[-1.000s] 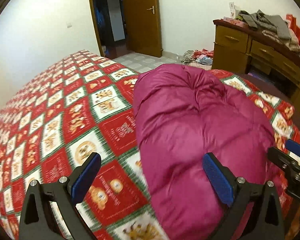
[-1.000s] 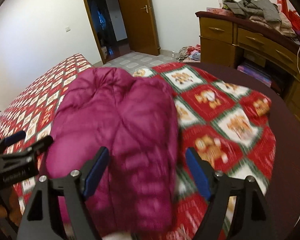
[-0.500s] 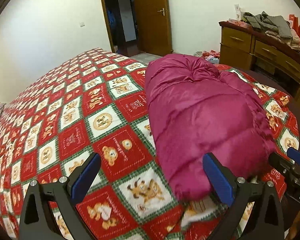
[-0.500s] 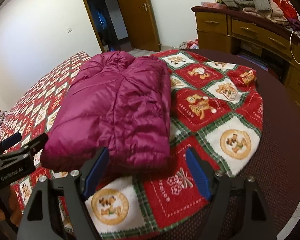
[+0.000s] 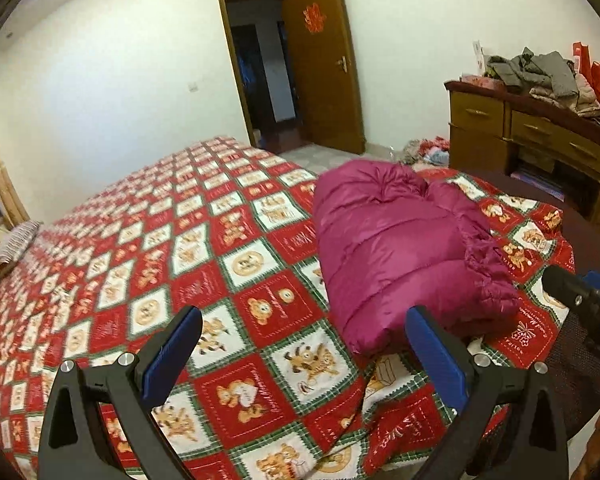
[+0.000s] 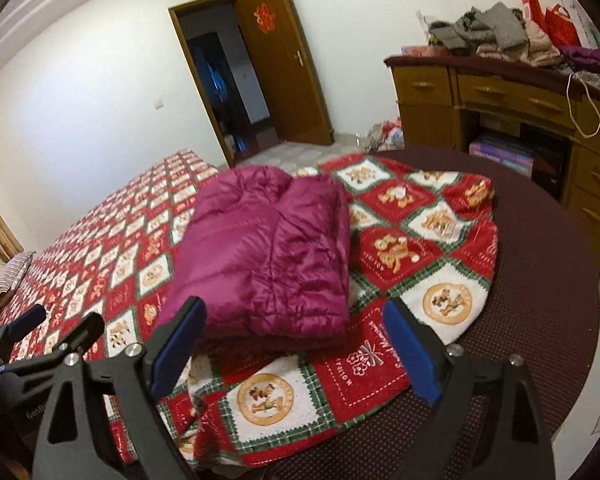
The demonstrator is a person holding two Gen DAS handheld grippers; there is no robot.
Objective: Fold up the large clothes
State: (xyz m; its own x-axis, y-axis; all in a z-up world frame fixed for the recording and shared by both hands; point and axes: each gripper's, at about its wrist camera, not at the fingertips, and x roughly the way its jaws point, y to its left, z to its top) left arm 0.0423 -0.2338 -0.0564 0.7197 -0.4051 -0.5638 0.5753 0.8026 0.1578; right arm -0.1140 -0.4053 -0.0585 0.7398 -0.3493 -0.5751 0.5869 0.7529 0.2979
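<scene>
A magenta puffer jacket lies folded into a thick rectangle on the red bear-patterned bedspread; it also shows in the right wrist view. My left gripper is open and empty, hanging over the bedspread just short of the jacket's near edge. My right gripper is open and empty, above the bed's corner in front of the jacket. Each gripper shows at the edge of the other's view.
A wooden dresser piled with clothes stands at the right. An open door is at the back wall. The bedspread corner ends on the dark mattress cover. A striped pillow lies far left.
Both grippers have pulled back and up from the jacket, which now lies free and folded on the bed. Both stayed open.
</scene>
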